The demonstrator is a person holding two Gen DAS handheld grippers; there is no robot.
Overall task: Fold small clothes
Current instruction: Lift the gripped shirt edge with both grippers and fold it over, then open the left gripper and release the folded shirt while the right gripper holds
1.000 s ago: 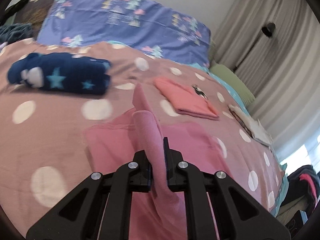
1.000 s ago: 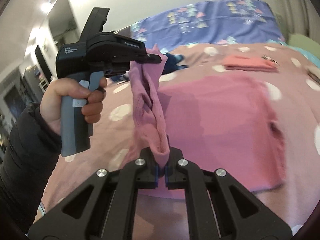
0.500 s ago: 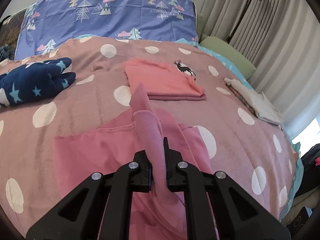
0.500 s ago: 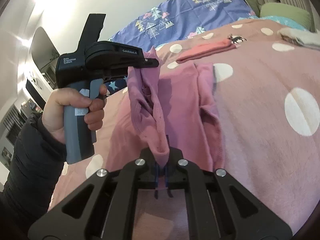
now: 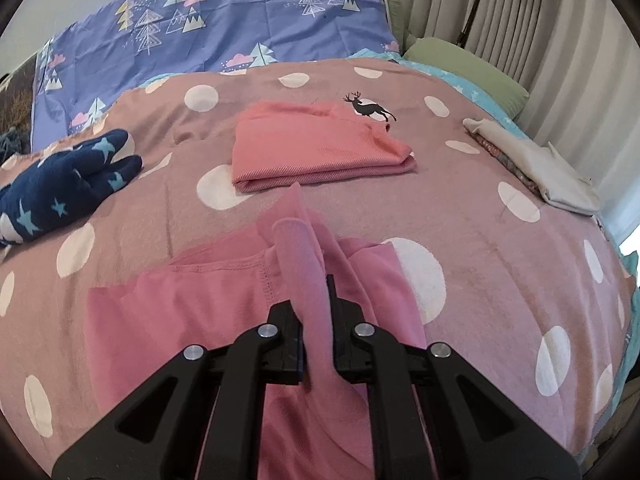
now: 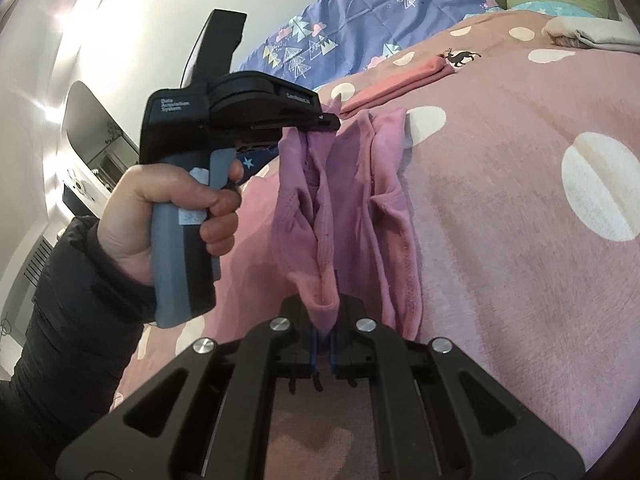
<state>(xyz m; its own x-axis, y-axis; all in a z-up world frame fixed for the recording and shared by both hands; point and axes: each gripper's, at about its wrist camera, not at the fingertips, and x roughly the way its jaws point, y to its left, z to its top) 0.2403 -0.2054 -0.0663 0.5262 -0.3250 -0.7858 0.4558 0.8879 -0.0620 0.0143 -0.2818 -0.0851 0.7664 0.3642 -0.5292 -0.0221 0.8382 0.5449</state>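
Note:
A pink garment (image 5: 208, 320) lies partly spread on the dotted bedspread, one edge lifted between both grippers. My left gripper (image 5: 318, 312) is shut on a bunched fold of it that sticks up past the fingers. In the right wrist view the same pink garment (image 6: 384, 216) hangs stretched from the left gripper (image 6: 320, 124), held by a person's hand (image 6: 168, 204), down to my right gripper (image 6: 323, 320), which is shut on its lower corner. The rest of the cloth drapes in folds onto the bed.
A folded coral garment (image 5: 316, 152) lies just beyond the pink one, by a deer print (image 5: 370, 108). A navy star-patterned piece (image 5: 60, 188) sits at the left, a folded beige cloth (image 5: 536, 168) at the right. Blue tree-print pillow (image 5: 224, 24) and curtains (image 5: 520, 12) stand behind.
Both grippers swung with the pink garment toward the folded coral piece and sank a little. The garment's body has bunched into folds below the held edge. Both grips stayed shut.

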